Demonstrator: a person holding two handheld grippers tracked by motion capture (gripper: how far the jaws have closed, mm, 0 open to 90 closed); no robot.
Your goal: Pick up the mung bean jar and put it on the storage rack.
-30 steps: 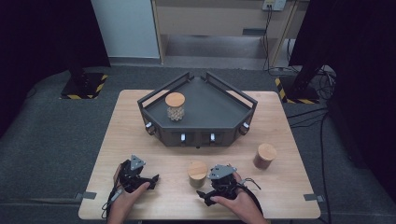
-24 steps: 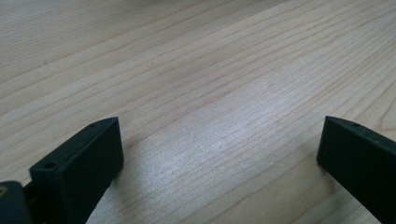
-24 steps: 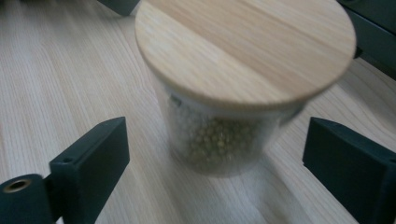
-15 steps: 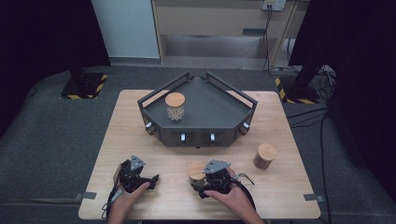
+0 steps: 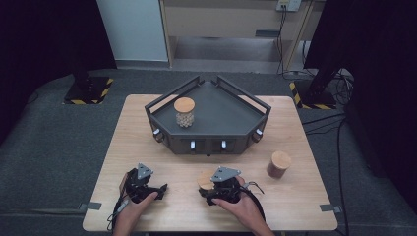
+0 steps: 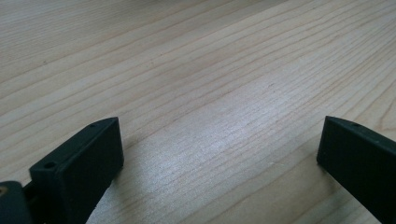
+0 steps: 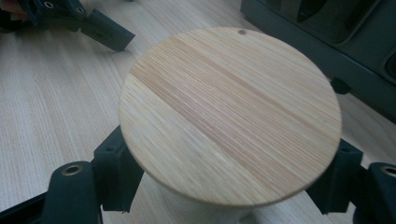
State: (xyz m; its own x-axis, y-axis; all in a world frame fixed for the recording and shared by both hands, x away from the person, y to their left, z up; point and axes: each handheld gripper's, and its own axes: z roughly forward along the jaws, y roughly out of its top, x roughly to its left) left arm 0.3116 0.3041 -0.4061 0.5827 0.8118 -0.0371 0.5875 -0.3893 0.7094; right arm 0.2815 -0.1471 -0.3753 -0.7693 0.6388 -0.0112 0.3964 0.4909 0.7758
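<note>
In the high view, the right gripper (image 5: 207, 189) is seen at the near edge of the table (image 5: 295, 206), its jaws just closed around a jar with a wooden lid (image 5: 205, 180). A second lidded jar (image 5: 279, 164) stands well apart to the right, and a third (image 5: 184, 112) stands in the dark tray (image 5: 231, 123) beyond. A tilt or a knock against the tray wall could be caused by a hasty lift.

In the left gripper view, the left gripper (image 6: 219, 149) is shown with jaws wide apart over bare wood, nothing between them.

In the right gripper view, the jar's body is clamped just below the broad lid (image 7: 229, 116). The grip sits high and the wall looks smooth, so a slip downward is judged possible, or the lid may be levered loose if the pads ride up against it.
</note>
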